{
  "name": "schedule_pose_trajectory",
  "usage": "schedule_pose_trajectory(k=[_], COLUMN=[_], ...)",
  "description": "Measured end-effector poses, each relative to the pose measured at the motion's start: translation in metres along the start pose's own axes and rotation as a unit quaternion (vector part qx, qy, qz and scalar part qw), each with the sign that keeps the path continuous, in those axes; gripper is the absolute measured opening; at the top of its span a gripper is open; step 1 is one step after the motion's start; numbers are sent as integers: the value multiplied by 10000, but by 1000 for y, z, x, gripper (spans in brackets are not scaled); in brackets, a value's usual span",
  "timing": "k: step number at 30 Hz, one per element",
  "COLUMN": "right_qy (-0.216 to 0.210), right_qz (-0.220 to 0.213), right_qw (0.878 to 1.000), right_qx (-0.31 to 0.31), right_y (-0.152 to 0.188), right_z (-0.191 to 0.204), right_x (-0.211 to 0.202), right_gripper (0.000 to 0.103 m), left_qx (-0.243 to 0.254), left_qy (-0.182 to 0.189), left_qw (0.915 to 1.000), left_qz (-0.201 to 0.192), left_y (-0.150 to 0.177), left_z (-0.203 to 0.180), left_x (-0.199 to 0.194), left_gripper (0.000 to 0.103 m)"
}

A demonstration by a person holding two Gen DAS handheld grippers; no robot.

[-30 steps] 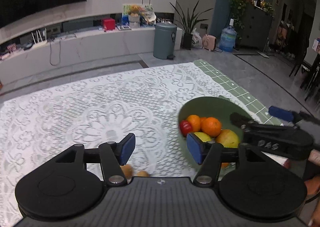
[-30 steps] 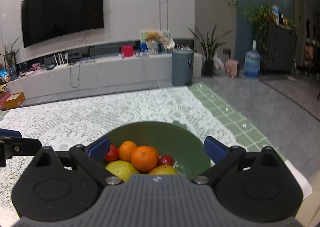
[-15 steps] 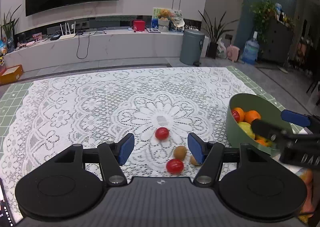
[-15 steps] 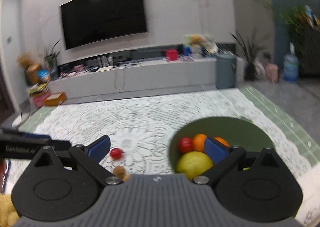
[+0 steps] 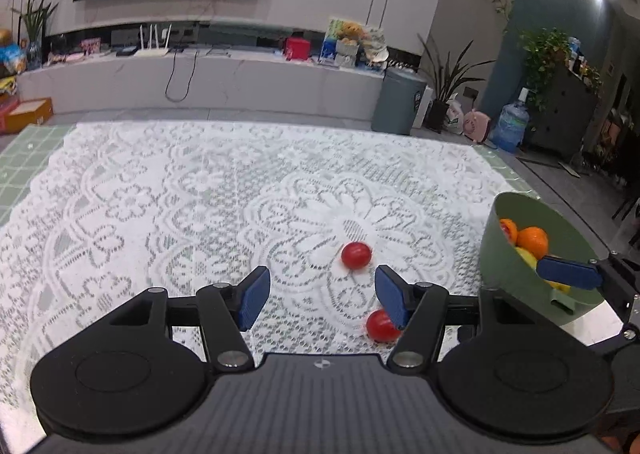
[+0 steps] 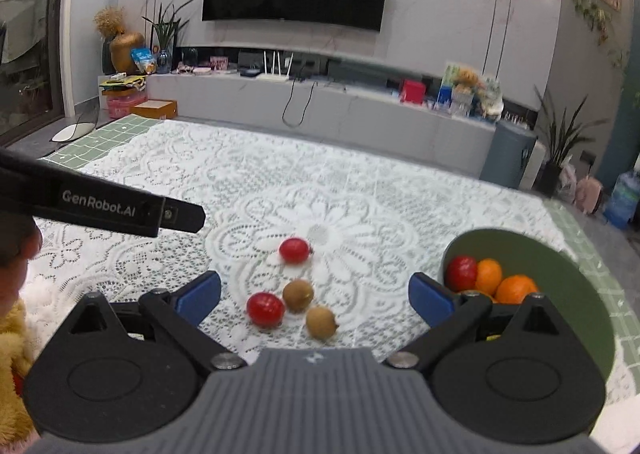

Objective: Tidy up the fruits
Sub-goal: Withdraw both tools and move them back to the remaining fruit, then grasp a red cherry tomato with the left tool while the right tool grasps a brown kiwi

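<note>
Fruits, in two lots, listed by size.

Table (image 6: 168, 157): covered by a white lace cloth over a green checked edge; carries everything below.

Green bowl (image 6: 560, 254): at the right side of the table, well apart from the loose pieces. Holds oranges (image 6: 516, 288), one red fruit (image 6: 461, 273) and, in the left wrist view, something yellow (image 5: 527, 257). This lot reads as already sorted.

Left hand-held gripper (image 5: 318, 296): jaws have just been closing a little but stand well apart, gripping nothing. One red fruit lies beyond the fingertips; a second is half hidden behind the right finger, whether touching it cannot be told.

Right hand-held gripper (image 6: 314, 296): jaws wide apart, nothing held. The loose cluster lies on the cloth in the gap between the fingers, beyond the tips; the pads press on none of it.

Loose pieces, near the cloth's central flower:
- far red fruit (image 6: 295, 250), alone, a little behind the others;
- near red fruit (image 6: 265, 309), just beside a brown one;
- two small brown fruits (image 6: 298, 295) and (image 6: 321, 322), close together.

Status, judged: most of the fruit is in the bowl; four small pieces are left to collect, and neither gripper has one yet. Round pieces likely roll if nudged.
</note>
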State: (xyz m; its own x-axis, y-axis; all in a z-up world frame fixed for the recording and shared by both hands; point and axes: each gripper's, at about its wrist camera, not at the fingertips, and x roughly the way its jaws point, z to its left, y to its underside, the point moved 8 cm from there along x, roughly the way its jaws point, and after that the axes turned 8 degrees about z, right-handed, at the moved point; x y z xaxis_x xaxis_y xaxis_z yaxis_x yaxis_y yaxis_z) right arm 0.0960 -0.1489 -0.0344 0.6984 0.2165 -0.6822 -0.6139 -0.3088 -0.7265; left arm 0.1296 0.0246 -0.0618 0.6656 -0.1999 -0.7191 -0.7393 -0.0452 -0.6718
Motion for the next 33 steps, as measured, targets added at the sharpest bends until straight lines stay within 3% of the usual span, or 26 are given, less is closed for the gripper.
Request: schedule_pose_trajectory(k=[8, 12, 18, 21, 27, 33], right_qy=[-224, -238, -258, -309, -425, -373], right_qz=[489, 597, 786, 977, 1196, 1395], right_qw=[9975, 9969, 9955, 9928, 9881, 9859], right_qx=[468, 451, 469, 613, 871, 849], right_y=[8, 9, 12, 17, 21, 25], right_z=[-7, -7, -7, -11, -17, -17], right_x=[19, 26, 32, 37, 47, 56], right_gripper=[92, 83, 65, 56, 37, 33], left_qx=[-188, -123, -76, 23, 38, 259], left_qy=[5, 10, 413, 431, 635, 706], left_qw=[9993, 9988, 9963, 9960, 9947, 9933], left_qz=[310, 479, 752, 783, 812, 880], left_y=[10, 15, 23, 26, 24, 27], left_z=[4, 0, -12, -18, -24, -34], left_x=[15, 22, 30, 33, 43, 52], left_gripper=[67, 62, 52, 46, 45, 43])
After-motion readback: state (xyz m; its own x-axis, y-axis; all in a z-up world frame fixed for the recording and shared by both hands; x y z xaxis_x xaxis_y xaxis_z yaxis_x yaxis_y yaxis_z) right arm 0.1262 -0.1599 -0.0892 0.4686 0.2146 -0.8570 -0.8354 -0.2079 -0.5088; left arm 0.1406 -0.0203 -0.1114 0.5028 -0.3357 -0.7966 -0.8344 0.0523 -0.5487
